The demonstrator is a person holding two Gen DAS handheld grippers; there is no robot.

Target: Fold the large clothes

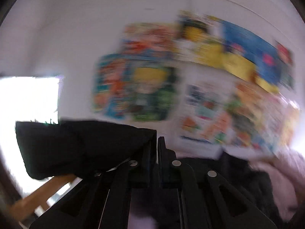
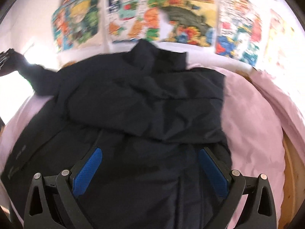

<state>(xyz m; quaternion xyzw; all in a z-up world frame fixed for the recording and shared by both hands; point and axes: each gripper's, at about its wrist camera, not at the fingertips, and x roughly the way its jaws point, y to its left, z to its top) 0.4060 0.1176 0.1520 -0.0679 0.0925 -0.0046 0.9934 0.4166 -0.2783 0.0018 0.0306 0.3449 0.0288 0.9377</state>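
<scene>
A large dark navy jacket (image 2: 144, 103) lies crumpled on a pink bed cover (image 2: 251, 118). My right gripper (image 2: 150, 152) is open, its blue pads (image 2: 89, 168) spread wide just above the jacket's near part. My left gripper (image 1: 155, 141) is shut on the jacket's sleeve cuff (image 1: 80, 145) and holds it raised in the air; the cuff hangs to the left of the fingers. In the right wrist view the left gripper (image 2: 7, 57) shows at the far left with the sleeve (image 2: 42, 76) stretched towards it. Both views are blurred.
Colourful posters (image 2: 171, 13) cover the white wall behind the bed. A wooden bed frame (image 2: 293, 171) shows at the right edge and a wooden rail (image 1: 38, 194) at lower left. A bright window (image 1: 26, 99) is at the left.
</scene>
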